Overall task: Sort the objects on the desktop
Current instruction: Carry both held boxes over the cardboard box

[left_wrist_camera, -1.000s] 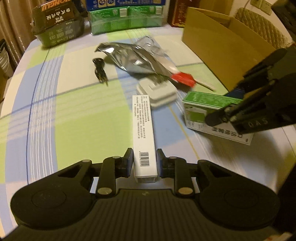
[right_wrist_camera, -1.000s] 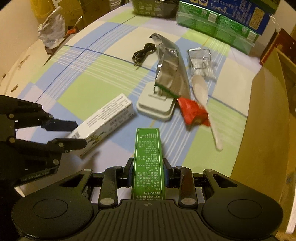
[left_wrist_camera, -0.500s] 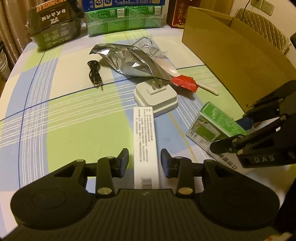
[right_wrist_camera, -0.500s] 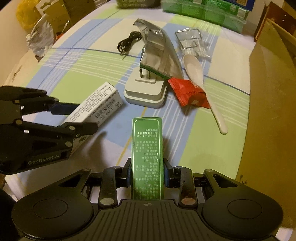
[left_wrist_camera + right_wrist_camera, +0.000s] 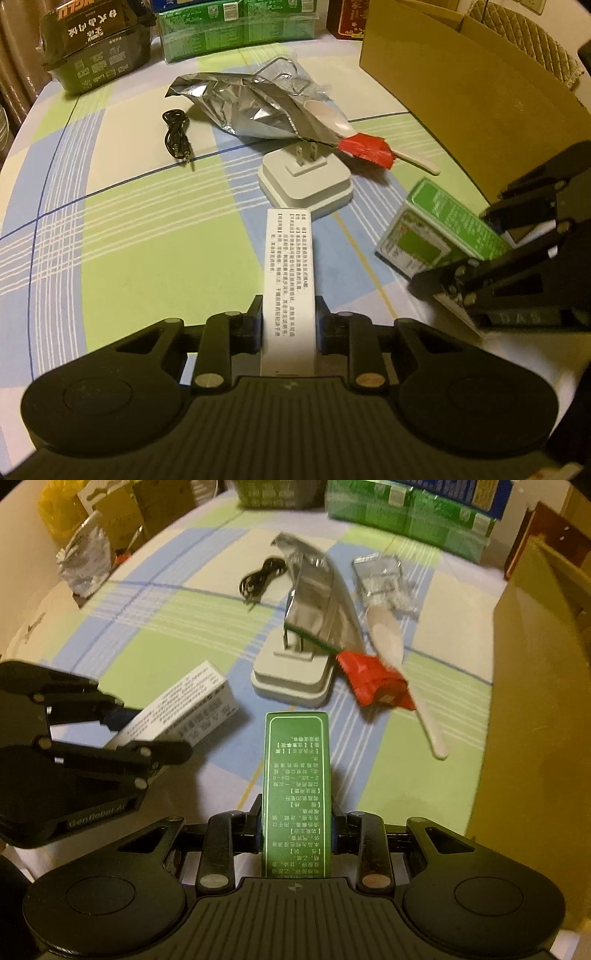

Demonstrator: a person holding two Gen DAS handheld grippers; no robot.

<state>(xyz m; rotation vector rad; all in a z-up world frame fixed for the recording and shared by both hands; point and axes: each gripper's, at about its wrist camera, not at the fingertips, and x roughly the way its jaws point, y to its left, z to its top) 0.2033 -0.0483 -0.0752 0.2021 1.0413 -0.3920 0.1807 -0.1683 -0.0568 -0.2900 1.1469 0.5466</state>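
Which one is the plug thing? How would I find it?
Look at the middle of the checked tablecloth, in front of the crinkly silver bag. The white plug block lies there, the only thing with two metal prongs pointing up.

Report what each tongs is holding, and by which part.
Left tongs are closing on the white carton, near its rear end. Right tongs clamp the green carton by its long sides.

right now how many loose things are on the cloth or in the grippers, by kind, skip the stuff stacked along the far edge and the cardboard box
Cartons: 2, white carton in the closing left gripper, green carton in the right gripper
Foil or plastic wrappers: 3, silver bag, red wrapper, clear packet
Plug adapter: 1
Black cable: 1
Spoon: 1
Total: 8
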